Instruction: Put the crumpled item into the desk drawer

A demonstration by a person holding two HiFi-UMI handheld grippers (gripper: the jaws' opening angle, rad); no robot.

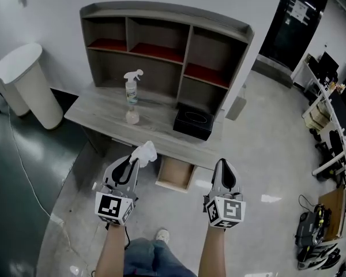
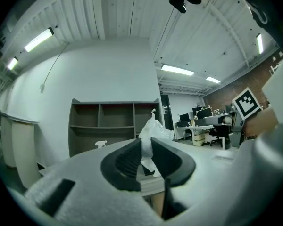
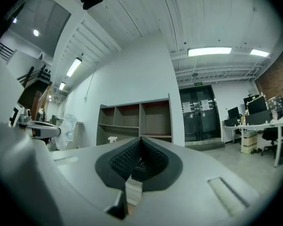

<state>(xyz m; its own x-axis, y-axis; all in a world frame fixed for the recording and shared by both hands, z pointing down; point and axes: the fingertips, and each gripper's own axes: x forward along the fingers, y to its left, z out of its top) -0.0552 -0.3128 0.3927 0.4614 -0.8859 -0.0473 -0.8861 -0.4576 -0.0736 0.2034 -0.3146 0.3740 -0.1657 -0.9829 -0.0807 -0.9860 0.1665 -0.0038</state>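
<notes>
Left gripper (image 1: 132, 163) is pinching the crumpled white plastic-looking wad (image 1: 145, 152) in its fingers, wad poking past the tips, with the open light wooden drawer (image 1: 175, 174) under the grey table (image 1: 98, 111) sitting just right of them, before the closed, empty right gripper (image 1: 224, 169).

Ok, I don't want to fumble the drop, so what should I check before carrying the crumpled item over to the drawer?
1. Crumpled white item pinched in left claw: ok.
2. Desk drawer pulled open: ok.
3. Right claw shut with nothing in it: ok.
4. Spray bottle and black tissue box stand on the desktop, away from the drawer: ok.
5. Room inside the drawer: cannot tell, too small in the head view.
</notes>
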